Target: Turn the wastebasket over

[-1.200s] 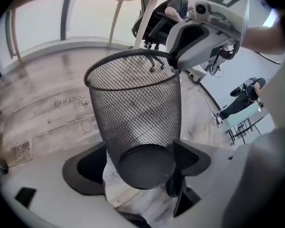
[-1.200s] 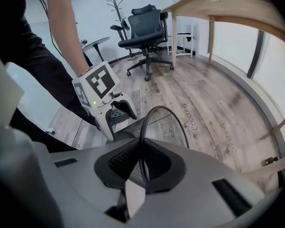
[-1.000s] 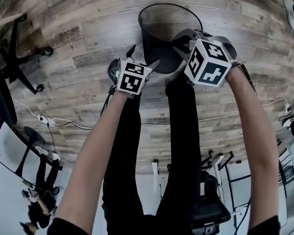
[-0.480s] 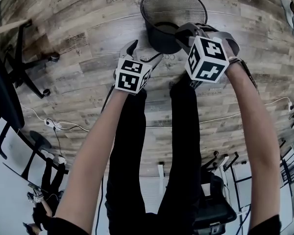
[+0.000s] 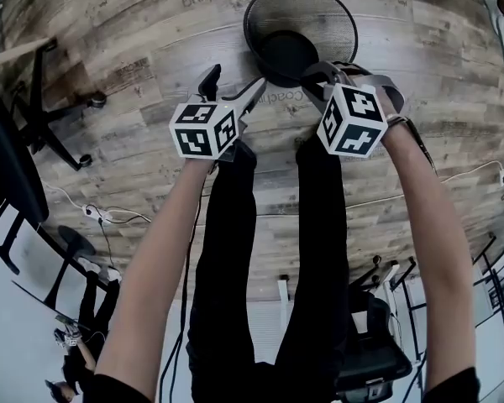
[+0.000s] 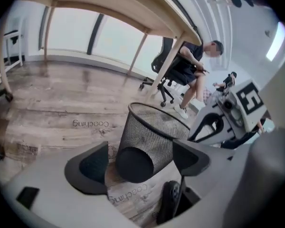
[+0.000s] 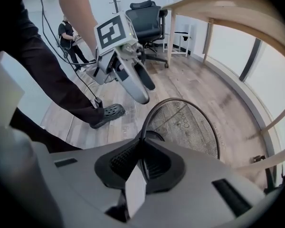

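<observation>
Two grippers hang over the floor [image 5: 109,49] in the head view: right gripper [image 5: 317,72] at the wastebasket [image 5: 319,15] rim, left gripper [image 5: 231,86] apart. Left gripper view: jaws wide, nothing held, basket base beyond them. Right gripper view: jaws pinched on the thin rim, which might pivot or slip free during tipping.

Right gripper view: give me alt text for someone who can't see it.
The right tool is shut on the rim of a black wire-mesh wastebasket above a wood-plank floor. The left tool hangs beyond, jaws apart, clear of it.
</observation>
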`<state>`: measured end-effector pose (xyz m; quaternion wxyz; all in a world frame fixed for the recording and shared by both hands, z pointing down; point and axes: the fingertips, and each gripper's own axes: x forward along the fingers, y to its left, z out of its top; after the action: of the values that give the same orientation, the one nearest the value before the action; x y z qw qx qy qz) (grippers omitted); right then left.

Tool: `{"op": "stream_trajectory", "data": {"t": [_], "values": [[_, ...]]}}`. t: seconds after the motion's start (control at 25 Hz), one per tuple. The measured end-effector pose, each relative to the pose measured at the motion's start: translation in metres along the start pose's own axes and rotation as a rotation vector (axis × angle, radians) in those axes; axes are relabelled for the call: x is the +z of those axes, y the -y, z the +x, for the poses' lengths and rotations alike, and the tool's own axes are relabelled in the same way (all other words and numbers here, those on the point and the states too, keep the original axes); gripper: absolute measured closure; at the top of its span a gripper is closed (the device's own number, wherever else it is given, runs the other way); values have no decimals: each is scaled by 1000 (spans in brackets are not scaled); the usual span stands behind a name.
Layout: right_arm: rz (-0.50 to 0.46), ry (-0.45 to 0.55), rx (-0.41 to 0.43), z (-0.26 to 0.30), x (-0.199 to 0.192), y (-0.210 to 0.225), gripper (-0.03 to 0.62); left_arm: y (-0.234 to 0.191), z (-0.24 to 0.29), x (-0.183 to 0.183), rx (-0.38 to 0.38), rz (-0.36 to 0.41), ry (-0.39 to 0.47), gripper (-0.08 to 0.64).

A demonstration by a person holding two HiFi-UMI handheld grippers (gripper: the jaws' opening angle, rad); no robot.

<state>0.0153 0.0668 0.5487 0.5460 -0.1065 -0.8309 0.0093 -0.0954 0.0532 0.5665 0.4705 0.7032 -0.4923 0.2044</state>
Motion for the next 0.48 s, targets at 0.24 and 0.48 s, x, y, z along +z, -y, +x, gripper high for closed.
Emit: {"op": "stream_trajectory", "data": {"t": [0.24, 0.48], "values": [[30, 2, 41, 15, -2, -36, 540, 12, -5, 10, -32, -134, 64, 118], [61, -9, 65, 35, -4, -67, 538, 15, 8, -8, -40, -163, 13, 118]]}}
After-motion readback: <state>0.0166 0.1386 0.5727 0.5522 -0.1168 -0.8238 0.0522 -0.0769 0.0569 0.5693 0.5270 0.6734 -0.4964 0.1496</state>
